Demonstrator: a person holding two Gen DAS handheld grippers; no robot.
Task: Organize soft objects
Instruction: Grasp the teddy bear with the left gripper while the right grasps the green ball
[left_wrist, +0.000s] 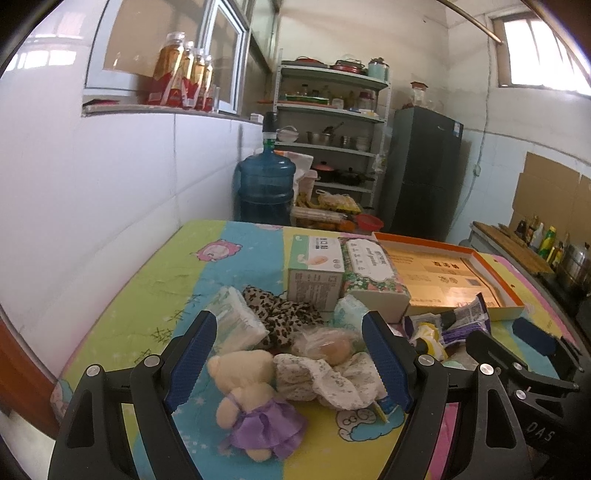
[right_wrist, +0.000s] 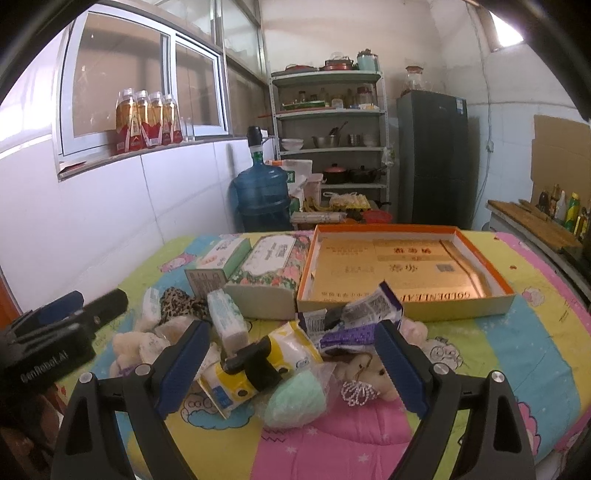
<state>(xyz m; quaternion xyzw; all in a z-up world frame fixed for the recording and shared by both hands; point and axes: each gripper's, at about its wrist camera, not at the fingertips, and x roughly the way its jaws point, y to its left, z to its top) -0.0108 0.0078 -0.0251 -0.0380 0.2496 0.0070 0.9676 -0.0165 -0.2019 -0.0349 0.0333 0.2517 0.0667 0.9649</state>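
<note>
Before the open orange box (right_wrist: 406, 273) lies a heap: a cream bear (left_wrist: 251, 398) in purple on its side, a leopard cloth (left_wrist: 280, 314), tissue packs (right_wrist: 229, 317), a mint puff (right_wrist: 299, 398).

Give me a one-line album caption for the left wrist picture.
Open left tongs hover over a cream plush bear in a purple dress among soft clutter on a colourful cartoon tablecloth.

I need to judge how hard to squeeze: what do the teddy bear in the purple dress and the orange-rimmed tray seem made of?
The teddy bear looks like cream plush, matte and fuzzy, its purple dress a thin gathered fabric, so likely soft. The orange-rimmed tray looks like stiff printed cardboard: straight thin walls, and a glossy gold floor that catches light.
</note>
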